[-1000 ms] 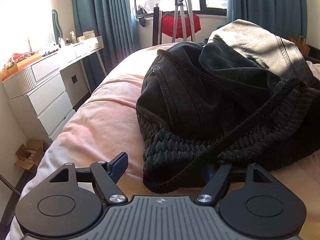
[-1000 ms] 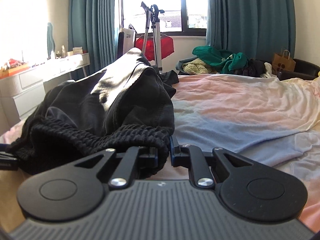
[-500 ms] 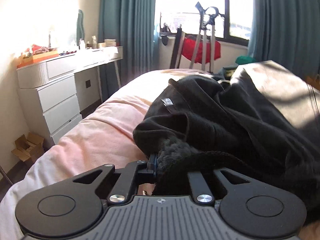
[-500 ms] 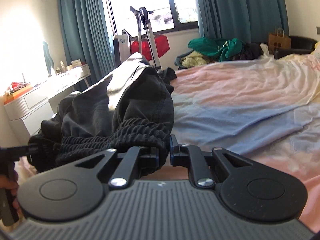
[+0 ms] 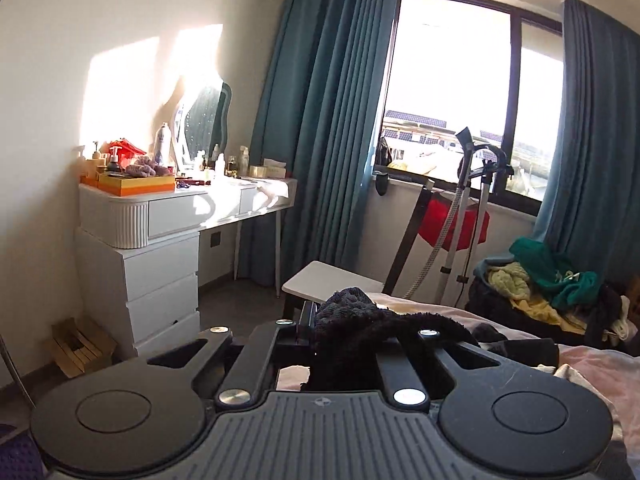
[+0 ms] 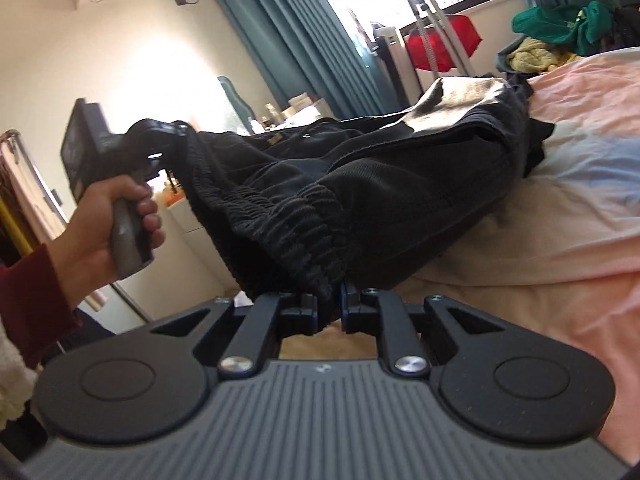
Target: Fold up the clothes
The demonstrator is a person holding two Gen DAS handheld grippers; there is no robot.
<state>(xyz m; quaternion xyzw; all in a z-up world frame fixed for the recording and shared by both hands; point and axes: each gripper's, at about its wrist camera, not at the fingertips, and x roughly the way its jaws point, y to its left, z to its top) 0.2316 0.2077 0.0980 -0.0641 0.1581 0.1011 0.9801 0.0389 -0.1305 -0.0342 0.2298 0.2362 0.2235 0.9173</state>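
A pair of black trousers (image 6: 400, 200) with a ribbed elastic waistband hangs stretched between my two grippers, and its legs trail onto the pink bed (image 6: 580, 208). My right gripper (image 6: 330, 310) is shut on one end of the waistband, low and near the bed's edge. My left gripper (image 6: 178, 132), held by a hand (image 6: 120, 220) in a dark red sleeve, is raised at the upper left and grips the other end. In the left wrist view, the left gripper (image 5: 320, 326) is shut on a bunch of waistband (image 5: 360, 320), which hides one finger.
A white dresser (image 5: 160, 280) with bottles and boxes on top stands at the left wall, with a cardboard box (image 5: 76, 344) on the floor beside it. A white stool (image 5: 328, 284), a garment steamer (image 5: 476, 208) and a heap of clothes (image 5: 552, 292) stand under the window.
The left gripper's jaws closed on the waistband and rose well above the bed with it. The right gripper kept its hold, shifted sideways and rolled. The waistband now hangs taut between them.
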